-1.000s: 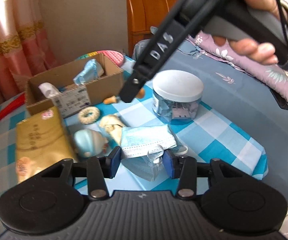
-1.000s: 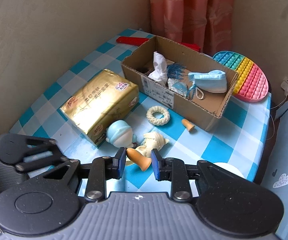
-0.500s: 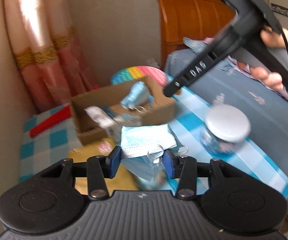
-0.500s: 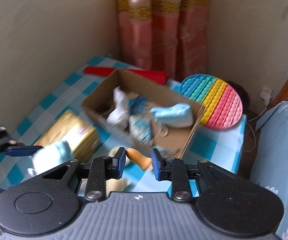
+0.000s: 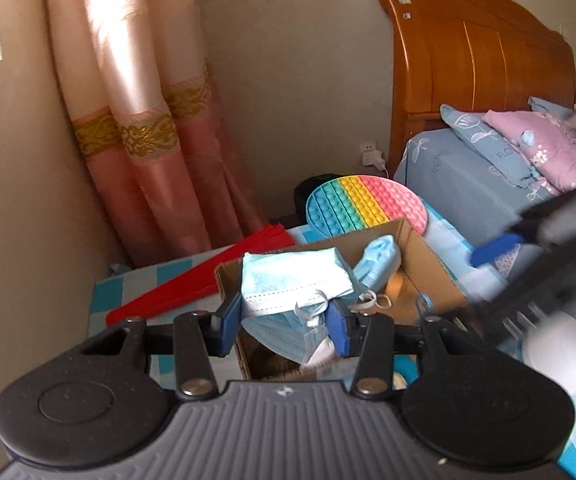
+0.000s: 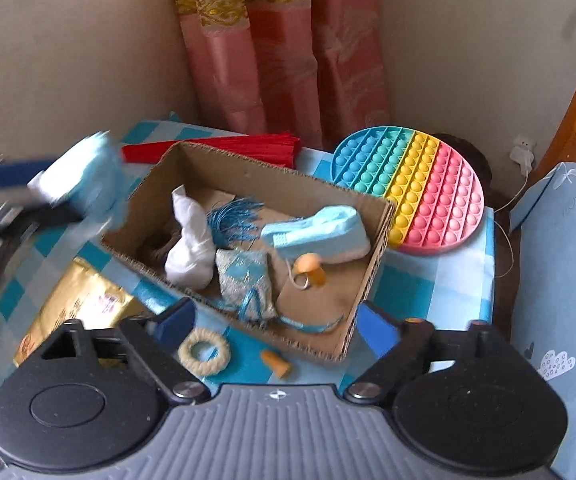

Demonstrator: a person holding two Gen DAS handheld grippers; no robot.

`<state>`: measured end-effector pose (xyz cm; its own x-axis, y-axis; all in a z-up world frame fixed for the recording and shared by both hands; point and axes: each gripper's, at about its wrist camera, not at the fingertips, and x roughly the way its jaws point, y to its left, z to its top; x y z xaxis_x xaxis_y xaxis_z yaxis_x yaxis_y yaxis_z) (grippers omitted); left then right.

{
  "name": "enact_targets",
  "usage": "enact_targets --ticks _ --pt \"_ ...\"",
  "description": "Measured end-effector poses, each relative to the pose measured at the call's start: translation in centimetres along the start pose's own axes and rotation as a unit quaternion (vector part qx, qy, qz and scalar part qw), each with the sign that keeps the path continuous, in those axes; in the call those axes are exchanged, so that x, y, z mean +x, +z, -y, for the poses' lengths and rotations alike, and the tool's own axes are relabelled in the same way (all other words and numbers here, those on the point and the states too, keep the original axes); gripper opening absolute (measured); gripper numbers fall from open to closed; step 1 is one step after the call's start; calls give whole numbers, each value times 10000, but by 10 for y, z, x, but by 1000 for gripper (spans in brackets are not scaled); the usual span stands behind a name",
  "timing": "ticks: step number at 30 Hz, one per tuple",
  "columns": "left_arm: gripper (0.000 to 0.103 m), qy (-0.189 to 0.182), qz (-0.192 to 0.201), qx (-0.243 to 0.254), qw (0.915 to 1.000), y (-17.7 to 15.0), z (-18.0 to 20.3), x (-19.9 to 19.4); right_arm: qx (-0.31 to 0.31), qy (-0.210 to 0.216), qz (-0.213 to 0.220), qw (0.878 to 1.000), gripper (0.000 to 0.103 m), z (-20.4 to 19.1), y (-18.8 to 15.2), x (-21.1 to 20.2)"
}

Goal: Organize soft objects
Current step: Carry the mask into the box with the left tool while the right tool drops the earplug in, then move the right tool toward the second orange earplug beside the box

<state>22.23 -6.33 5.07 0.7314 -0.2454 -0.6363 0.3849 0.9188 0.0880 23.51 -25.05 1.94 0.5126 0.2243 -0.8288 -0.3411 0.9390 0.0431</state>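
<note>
My left gripper [image 5: 284,322] is shut on a bundle of light blue face masks [image 5: 293,280] and holds it over the cardboard box [image 5: 431,268]. In the right wrist view it shows blurred at the left with the masks [image 6: 84,176]. My right gripper [image 6: 276,322] is open and empty above the near wall of the box [image 6: 371,280]. An orange earplug [image 6: 307,266] lies in the box beside a rolled blue mask [image 6: 319,232], a white tissue wad [image 6: 190,248], a blue tassel [image 6: 234,220] and a blue pouch [image 6: 244,280].
A rope ring [image 6: 204,352] and another orange earplug [image 6: 276,364] lie on the checked cloth in front of the box. A gold packet [image 6: 76,308] lies at left. A rainbow pop-it disc [image 6: 411,184], a red fan [image 6: 224,146] and curtains stand behind. A white-lidded jar [image 5: 559,352] stands at right.
My right gripper has opened and the orange earplug it held now lies in the box. My left gripper has carried the masks up to and over the box.
</note>
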Motion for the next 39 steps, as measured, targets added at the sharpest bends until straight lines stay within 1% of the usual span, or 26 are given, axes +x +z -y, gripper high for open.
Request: enact_targets --ticks 3,4,6,7,8,9,10,11,13,16,17,19,22,26,28,30,35,39 --pt "45 -23 -54 50 10000 12 3 18 -31 99 155 9998 102 -6 -15 -15" --pt "47 -21 -65 51 10000 16 4 24 -44 134 185 9997 103 -9 -20 -21" --pt "49 25 -112 28 9999 21 6 37 -70 212 274 9994 103 -15 -30 -34" --pt "51 54 -115 17 9999 23 7 44 -93 227 300 9992 103 -19 -33 -39" --pt "57 88 -121 20 9999 25 8 50 -125 237 333 9991 103 -23 -39 -45" --pt "73 142 -143 27 9998 25 8 55 -163 239 355 9990 103 -27 -43 -49" --pt "84 213 -158 15 9996 25 7 58 -233 245 377 9987 103 -31 -48 -55" --pt "86 301 -137 -4 9995 24 7 58 -290 241 396 9985 103 -34 -51 -59" --pt "86 306 -89 -17 9995 21 6 53 -437 222 468 9977 103 -43 -60 -69" --pt "89 245 -147 -151 9995 15 3 41 -516 300 515 9969 103 -49 -68 -75" --pt "89 231 -150 -125 9995 12 4 34 -529 333 528 9966 103 -52 -71 -76" --pt "93 305 -163 -40 9994 7 7 22 -566 409 599 9958 103 -56 -77 -78" --pt "95 359 -83 59 9993 -4 13 1 -505 512 677 9951 103 -61 -84 -79" --pt "96 290 1 -16 9996 -25 20 -27 -366 417 767 9955 103 -65 -94 -78" --pt "97 311 25 -86 9995 -38 24 -41 -304 271 823 9958 103 -66 -100 -77" --pt "98 400 37 -158 9991 -51 27 -53 -334 212 840 9957 103 -70 -108 -77" --pt "98 730 68 -373 9966 -86 31 -79 -294 336 906 9949 103 -76 -126 -77" --pt "98 927 71 -495 9944 -111 31 -94 -384 298 882 9949 103 -84 -134 -72"
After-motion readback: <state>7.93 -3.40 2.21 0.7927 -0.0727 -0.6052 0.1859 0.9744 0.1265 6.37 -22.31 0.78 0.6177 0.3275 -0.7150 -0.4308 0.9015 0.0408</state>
